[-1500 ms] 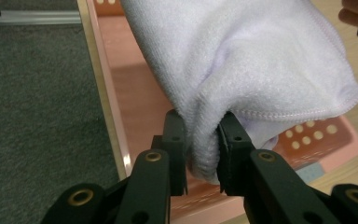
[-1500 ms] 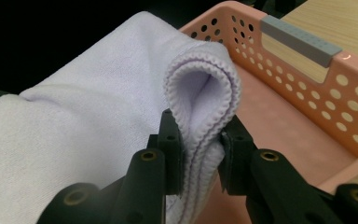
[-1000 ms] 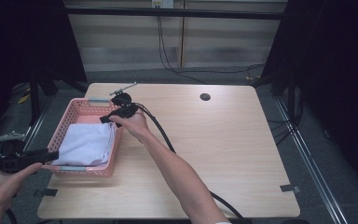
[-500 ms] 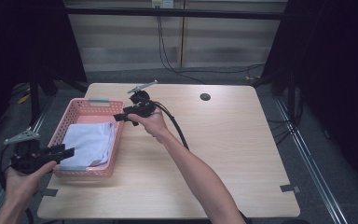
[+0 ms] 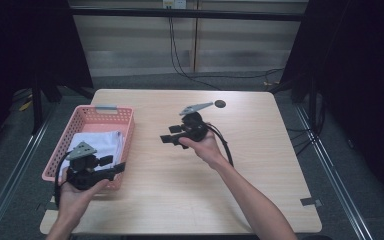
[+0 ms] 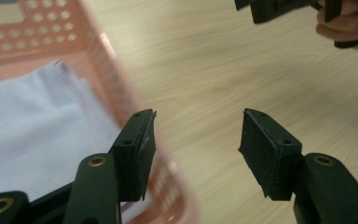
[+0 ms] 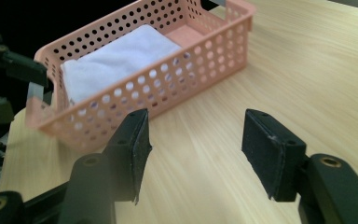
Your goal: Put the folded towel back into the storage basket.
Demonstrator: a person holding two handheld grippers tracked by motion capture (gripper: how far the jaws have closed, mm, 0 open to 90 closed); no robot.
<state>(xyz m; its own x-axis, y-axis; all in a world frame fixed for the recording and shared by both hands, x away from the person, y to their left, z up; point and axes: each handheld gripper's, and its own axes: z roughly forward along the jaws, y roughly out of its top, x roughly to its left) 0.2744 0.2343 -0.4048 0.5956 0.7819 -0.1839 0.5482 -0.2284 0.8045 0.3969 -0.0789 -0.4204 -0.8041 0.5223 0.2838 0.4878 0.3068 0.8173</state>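
Note:
A pink perforated basket (image 5: pixel 130 121) stands on the left of the wooden table, with a folded white cloth (image 5: pixel 97 142) lying inside it. My left gripper (image 5: pixel 116 165) hovers over the basket's near right corner and points right. Its jaws have just been opening and stand open with nothing between them (image 6: pixel 198 135); below them I see the basket wall (image 6: pixel 116 70) and the cloth (image 6: pixel 28 126). My right gripper (image 5: pixel 166 139) is over the middle of the table, pointing left at the basket (image 7: pixel 168 79). It is open and empty (image 7: pixel 196 135). The cloth (image 7: pixel 121 58) lies flat.
A small black round disc (image 5: pixel 220 104) sits near the table's far edge. Bare wooden tabletop (image 5: pixel 270 165) stretches to the right of the hands. Cables run across the floor behind the table, and metal rails flank both sides.
The right gripper has pulled away from the basket's far right corner to the middle of the table. The left gripper has come in from the table's left edge to the basket's near corner.

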